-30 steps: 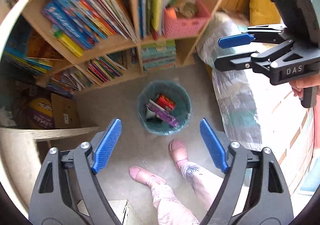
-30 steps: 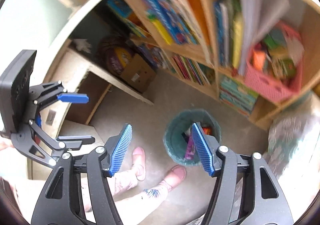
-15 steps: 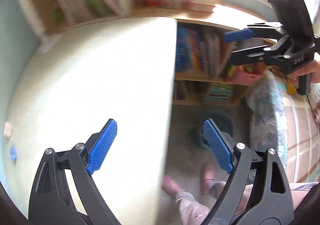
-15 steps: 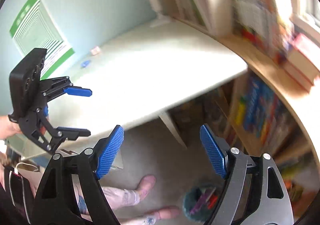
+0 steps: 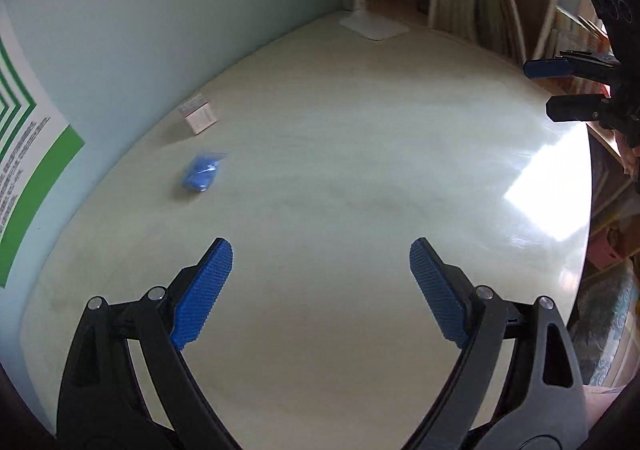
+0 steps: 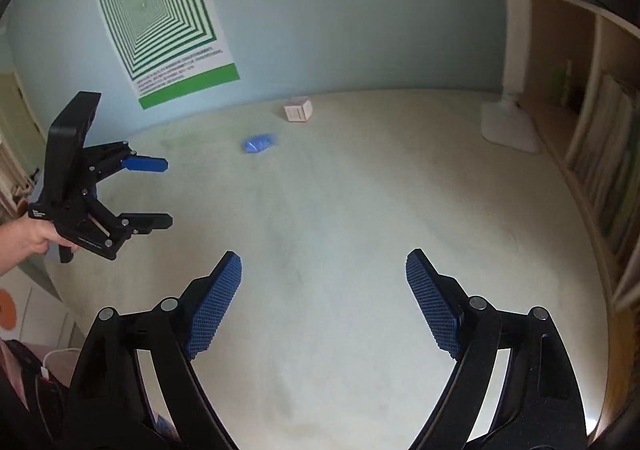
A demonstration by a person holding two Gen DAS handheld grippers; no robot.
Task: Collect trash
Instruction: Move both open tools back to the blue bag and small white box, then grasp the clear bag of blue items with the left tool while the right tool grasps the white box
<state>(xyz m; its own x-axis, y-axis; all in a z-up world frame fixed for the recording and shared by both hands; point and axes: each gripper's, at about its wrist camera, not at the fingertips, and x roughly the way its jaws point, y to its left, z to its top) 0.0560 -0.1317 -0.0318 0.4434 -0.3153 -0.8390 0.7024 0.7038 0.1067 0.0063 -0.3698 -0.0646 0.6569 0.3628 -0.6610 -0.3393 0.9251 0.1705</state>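
A crumpled blue wrapper (image 5: 200, 173), perhaps plastic, lies on the pale table (image 5: 360, 169) near a small white box (image 5: 199, 115).

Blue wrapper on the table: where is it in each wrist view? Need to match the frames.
Left wrist: the blue wrapper lies left of centre, upper half, just below the small white box.
Right wrist: the blue wrapper lies upper centre-left, below-left of the small white box.
Shared landmark: the white lamp base.

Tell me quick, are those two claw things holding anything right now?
Left gripper: open, holding nothing, above the table.
Right gripper: open, holding nothing.
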